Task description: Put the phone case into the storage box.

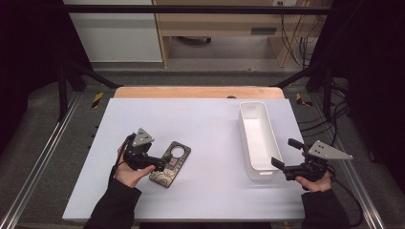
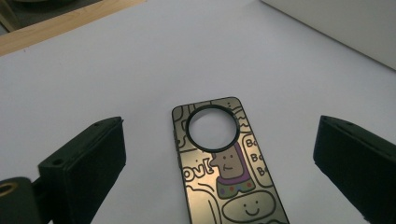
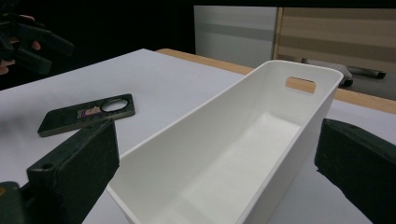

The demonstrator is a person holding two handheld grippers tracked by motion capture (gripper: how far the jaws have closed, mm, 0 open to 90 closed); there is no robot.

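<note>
A dark phone case (image 1: 170,163) printed with cartoon doodles lies flat on the white table, its round camera hole at the far end. My left gripper (image 1: 155,161) is open at the case's near-left end. In the left gripper view the jaws stand wide apart, one on each side of the case (image 2: 224,177), and hold nothing. At the right, my right gripper (image 1: 286,152) is open beside the near end of a long white bin (image 1: 258,143). The right gripper view looks along the empty bin (image 3: 243,154) from between that gripper's spread jaws, with the case (image 3: 84,115) at the left.
The white table top (image 1: 200,119) ends in a wooden strip (image 1: 198,92) at the far edge. Metal frame rails (image 1: 43,157) run along both sides. The other hand and its gripper (image 3: 28,37) appear at the top left of the right gripper view.
</note>
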